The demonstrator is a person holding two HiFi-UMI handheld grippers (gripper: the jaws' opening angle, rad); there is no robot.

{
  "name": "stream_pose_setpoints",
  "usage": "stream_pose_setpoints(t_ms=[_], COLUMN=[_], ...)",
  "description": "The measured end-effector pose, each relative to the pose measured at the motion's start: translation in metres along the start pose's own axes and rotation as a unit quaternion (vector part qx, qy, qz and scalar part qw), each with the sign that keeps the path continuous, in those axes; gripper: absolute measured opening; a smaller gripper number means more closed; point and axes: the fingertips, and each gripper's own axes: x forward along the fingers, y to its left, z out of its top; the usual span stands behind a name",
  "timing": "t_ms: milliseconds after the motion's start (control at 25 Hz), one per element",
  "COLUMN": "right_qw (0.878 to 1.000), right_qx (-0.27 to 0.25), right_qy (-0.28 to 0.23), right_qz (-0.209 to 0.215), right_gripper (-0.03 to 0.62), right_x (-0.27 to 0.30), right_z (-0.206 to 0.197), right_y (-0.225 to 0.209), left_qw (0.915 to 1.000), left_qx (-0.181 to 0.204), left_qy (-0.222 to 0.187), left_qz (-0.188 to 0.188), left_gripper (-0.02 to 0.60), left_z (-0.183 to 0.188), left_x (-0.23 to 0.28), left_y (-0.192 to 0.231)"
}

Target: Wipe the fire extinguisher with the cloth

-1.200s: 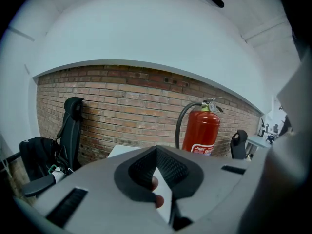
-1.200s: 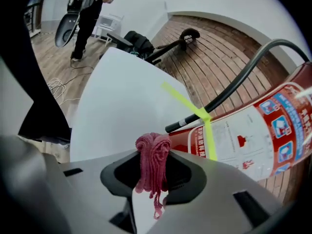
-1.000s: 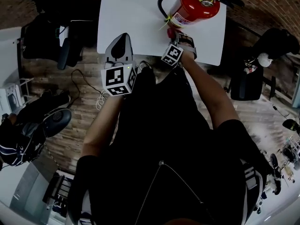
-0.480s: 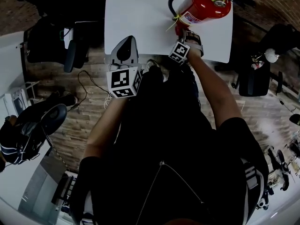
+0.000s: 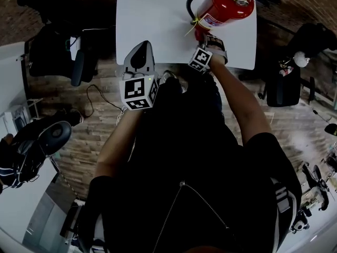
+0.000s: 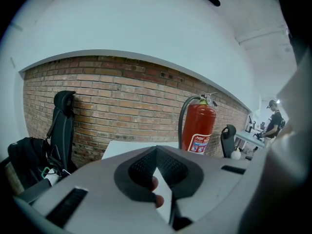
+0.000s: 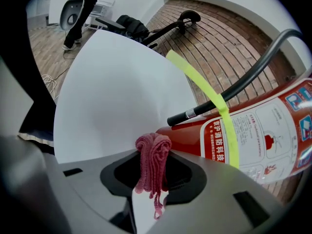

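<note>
Pink cloth (image 7: pixel 153 164): clamped in right gripper (image 7: pixel 155 150), at fire extinguisher (image 7: pixel 253 130) base.
Placement: extinguisher upright on white table (image 5: pixel 152 20).
Left gripper (image 6: pixel 157 152): closed, empty, held back.
Wiping: press wad firmly, stroke around cylinder.

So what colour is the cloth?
Pink. The cloth shows best in the right gripper view, pinched by the right gripper.

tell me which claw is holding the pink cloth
The right claw: it pinches the bunched pink knitted cloth beside the red metal fire extinguisher. The left claw is shut and empty.
</note>
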Motion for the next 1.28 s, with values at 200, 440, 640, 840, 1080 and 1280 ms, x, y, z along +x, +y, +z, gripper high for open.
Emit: stream_pose_setpoints(t_ms=[200,440,640,840,1080,1280], right_qw=[1.000,1.000,1.000,1.000,0.999,0.999], right_qx=[0.002,0.004,0.005,0.004,0.001,0.000], right_qy=[-0.004,-0.008,-0.007,-0.010,-0.011,-0.014], right_qz=[-0.008,-0.016,-0.021,-0.027,-0.030,-0.035], right_gripper=[0.127,0.127,0.129,0.130,0.132,0.132], right_x=[-0.012,-0.029,-0.042,-0.053,-0.066,-0.079], right_z=[0.002,0.005,0.007,0.007,0.008,0.008], right_y=[-0.010,-0.021,-0.031,-0.040,-0.051,-0.060], left_qw=[1.0000,0.9998,0.9995,0.9992,0.9989,0.9987], left_qx=[0.000,0.000,0.000,0.001,0.000,-0.001], left_qy=[-0.005,-0.011,-0.015,-0.020,-0.025,-0.029], left_qz=[-0.008,-0.019,-0.027,-0.034,-0.039,-0.043], left_gripper=[0.008,0.008,0.008,0.008,0.008,0.008], left_z=[0.002,0.004,0.007,0.009,0.011,0.013], left_x=[0.000,-0.001,-0.002,0.000,0.000,-0.001], left_y=[-0.004,-0.011,-0.016,-0.019,-0.023,-0.026])
